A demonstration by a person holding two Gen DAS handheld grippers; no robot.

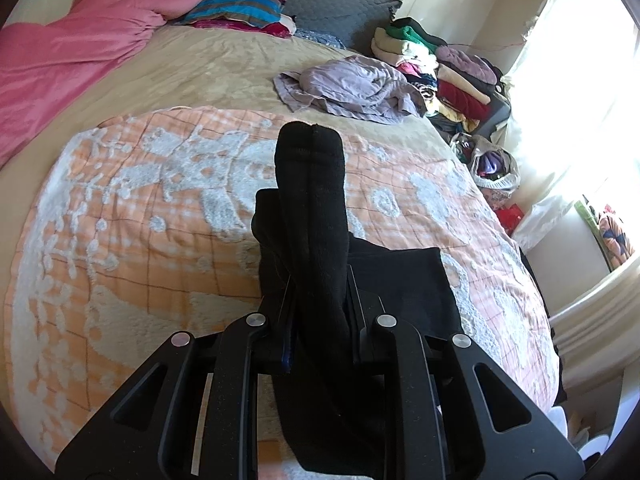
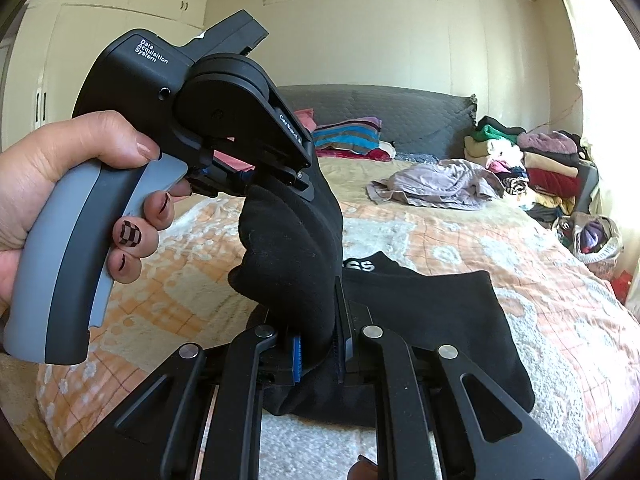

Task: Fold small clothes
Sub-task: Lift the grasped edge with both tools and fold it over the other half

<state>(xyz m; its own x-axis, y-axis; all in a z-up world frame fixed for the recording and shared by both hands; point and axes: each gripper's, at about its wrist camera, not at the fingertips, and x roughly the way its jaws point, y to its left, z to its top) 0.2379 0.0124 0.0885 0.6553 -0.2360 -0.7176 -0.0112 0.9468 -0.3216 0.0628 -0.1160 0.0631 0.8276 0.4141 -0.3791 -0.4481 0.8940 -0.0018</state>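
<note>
Both grippers, left gripper (image 1: 320, 300) and right gripper (image 2: 320, 344), were clamped on one black sock (image 2: 292, 248); soft, light, limp, best pinched at its ends.

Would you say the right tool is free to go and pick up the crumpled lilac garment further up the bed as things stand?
Probably not yet. The right tool is shut on a black sock, which the left tool grips too. The way over the bed to the lilac garment looks unobstructed.
</note>
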